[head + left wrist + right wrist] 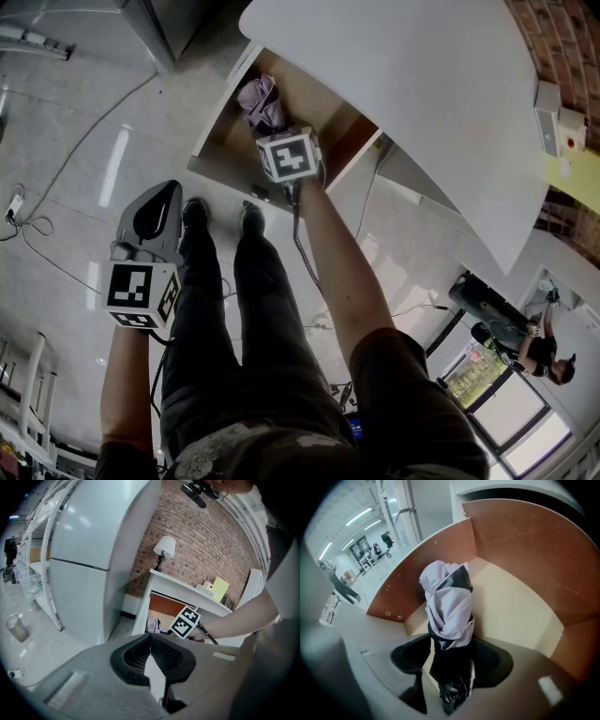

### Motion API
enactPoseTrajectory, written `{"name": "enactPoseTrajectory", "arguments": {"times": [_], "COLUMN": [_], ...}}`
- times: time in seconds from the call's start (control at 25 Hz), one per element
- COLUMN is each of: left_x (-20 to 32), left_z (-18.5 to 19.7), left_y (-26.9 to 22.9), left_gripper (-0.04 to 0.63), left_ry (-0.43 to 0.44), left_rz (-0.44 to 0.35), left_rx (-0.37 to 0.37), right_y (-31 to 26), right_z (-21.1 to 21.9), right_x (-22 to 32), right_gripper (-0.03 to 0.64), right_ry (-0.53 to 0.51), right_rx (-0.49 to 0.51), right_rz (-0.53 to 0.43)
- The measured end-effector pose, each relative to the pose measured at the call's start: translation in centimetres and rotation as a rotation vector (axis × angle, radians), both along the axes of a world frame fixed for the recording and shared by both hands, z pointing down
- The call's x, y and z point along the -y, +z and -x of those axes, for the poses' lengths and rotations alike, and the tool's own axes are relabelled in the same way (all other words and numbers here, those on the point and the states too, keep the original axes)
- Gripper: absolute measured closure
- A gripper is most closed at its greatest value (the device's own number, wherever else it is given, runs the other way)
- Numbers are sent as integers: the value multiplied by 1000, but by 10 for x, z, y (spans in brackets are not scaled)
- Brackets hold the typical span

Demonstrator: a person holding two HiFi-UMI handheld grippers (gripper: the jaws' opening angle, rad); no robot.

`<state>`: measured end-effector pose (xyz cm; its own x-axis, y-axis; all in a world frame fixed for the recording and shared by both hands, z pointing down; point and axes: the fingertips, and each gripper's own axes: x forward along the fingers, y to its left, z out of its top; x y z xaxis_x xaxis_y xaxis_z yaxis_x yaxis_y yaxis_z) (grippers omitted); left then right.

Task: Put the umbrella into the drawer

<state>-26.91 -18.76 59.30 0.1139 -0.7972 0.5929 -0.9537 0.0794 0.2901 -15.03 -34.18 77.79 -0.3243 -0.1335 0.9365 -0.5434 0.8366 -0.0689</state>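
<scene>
The folded umbrella (261,101), lilac cloth over black, lies in the open wooden drawer (220,141), pointing toward its back left corner. In the right gripper view the umbrella (447,606) runs up from between the jaws onto the pale drawer floor (511,606). My right gripper (450,656) reaches down into the drawer; its black end leans on the right pad, with a sliver of gap at the left pad. My left gripper (169,192) hangs shut and empty over the floor left of the drawer. Its view shows the drawer (164,605), umbrella (152,624) and its own closed tips (150,637).
A white cabinet top (403,84) overhangs the drawer on the right. The person's legs (234,309) stand just in front of it. A tall white fridge (93,550) stands left of the cabinet, a lamp (164,548) sits on top, and a cable (37,225) lies on the floor.
</scene>
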Motion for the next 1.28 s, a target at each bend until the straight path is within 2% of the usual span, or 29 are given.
{"name": "enactPoseTrajectory", "arguments": {"times": [0.12,0.36,0.72,0.84,1.0,1.16,1.28], "left_x": [-1,3,-8,-15,-18,-15,-5], "left_z": [0,2,9,12,16,17,7], "left_y": [-2,-16,-54,-68,-86,-113,-128], "left_gripper": [584,584,584,584,584,584,584], "left_ry": [1,32,73,86,96,86,110], "left_rz": [-2,-30,-64,-67,-83,-103,-129], "left_rx": [-8,2,21,12,-18,-25,-25], "right_y": [-4,-21,-73,-104,-139,-173,-200], "right_z": [-2,-6,-21,-20,-11,-9,-13], "right_x": [1,-2,-6,-13,-27,-41,-44], "right_gripper": [308,255,241,241,241,241,247], "right_ry": [26,36,132,185,182,197,204], "right_rx": [-2,-18,-2,40,97,148,190], "right_rz": [-14,-32,-82,-108,-152,-144,-149]}}
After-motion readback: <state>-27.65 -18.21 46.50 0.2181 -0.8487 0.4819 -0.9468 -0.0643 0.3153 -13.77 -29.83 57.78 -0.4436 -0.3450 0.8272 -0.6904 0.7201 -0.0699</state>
